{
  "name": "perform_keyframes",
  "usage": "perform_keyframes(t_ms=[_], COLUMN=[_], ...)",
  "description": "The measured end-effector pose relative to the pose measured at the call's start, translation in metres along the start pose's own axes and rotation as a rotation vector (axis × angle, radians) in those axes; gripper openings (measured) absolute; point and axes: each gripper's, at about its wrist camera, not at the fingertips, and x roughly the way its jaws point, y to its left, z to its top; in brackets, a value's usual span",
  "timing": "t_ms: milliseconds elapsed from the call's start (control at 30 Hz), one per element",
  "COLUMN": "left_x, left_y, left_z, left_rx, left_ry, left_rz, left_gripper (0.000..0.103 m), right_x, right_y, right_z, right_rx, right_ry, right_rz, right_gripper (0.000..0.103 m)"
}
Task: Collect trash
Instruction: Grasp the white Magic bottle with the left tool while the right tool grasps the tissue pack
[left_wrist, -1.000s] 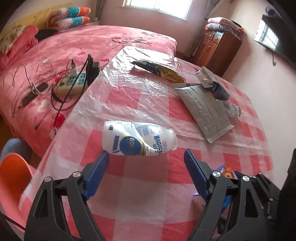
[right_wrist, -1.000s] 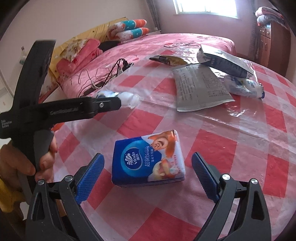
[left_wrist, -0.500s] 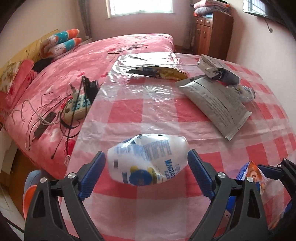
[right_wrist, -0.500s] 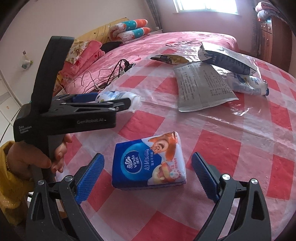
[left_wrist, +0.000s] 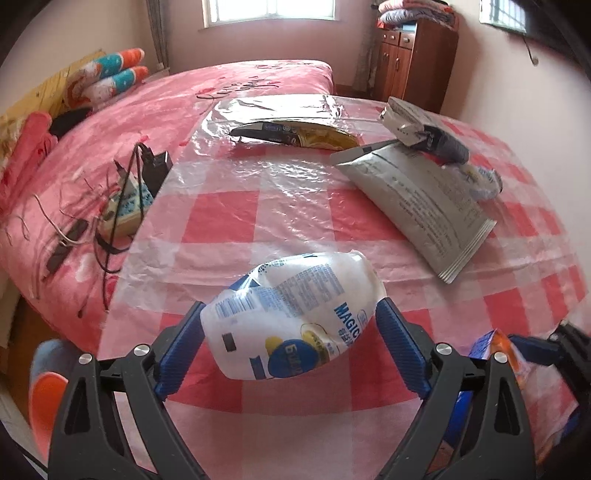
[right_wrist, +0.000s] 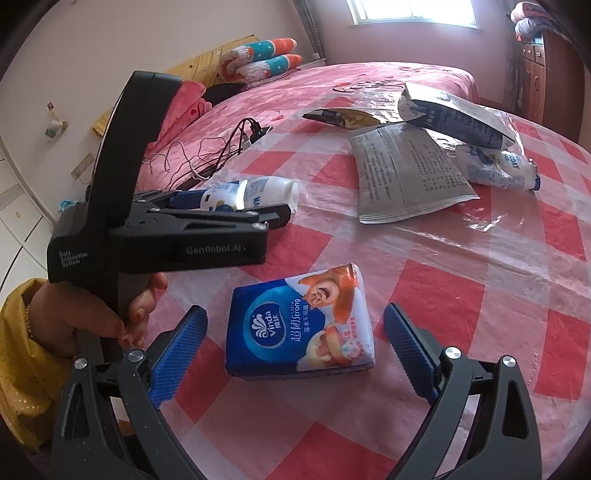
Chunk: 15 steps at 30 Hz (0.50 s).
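A crumpled white plastic bottle (left_wrist: 295, 317) with blue print lies on the pink checked tablecloth (left_wrist: 295, 218). My left gripper (left_wrist: 291, 304) stands open around it, one blue pad at each end of the bottle, with no squeeze showing. In the right wrist view the same bottle (right_wrist: 255, 190) sits between the left gripper's black fingers (right_wrist: 273, 218), held by a hand in a yellow sleeve. A blue Vinda tissue pack (right_wrist: 299, 325) lies flat between the wide jaws of my right gripper (right_wrist: 293, 312), which is open and clear of it.
Farther back on the table lie a grey foil pouch (left_wrist: 417, 199), a dark and yellow snack wrapper (left_wrist: 295, 134), a torn carton (left_wrist: 417, 129) and a second white bottle (right_wrist: 495, 166). A power strip with cables (left_wrist: 125, 199) rests on the pink bed. An orange chair (left_wrist: 48, 398) stands at the lower left.
My left gripper rolled level and moved forward, so the bottle now sits between its jaws instead of ahead of them. The right gripper and tissue pack stayed put.
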Motion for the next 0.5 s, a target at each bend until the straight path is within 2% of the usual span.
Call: perform_keyframes(t_ms=[500], left_x=[0.0041], left_y=[-0.0073], left_z=[0.0032], left_rx=[-0.033], left_ry=[-0.010], left_rz=[-0.024], left_gripper=[0.090], right_x=[-0.0004], right_y=[0.0004], right_z=[-0.0003], right_rx=[-0.002], right_ry=[0.001], right_rz=[-0.004], right_gripper=[0.096])
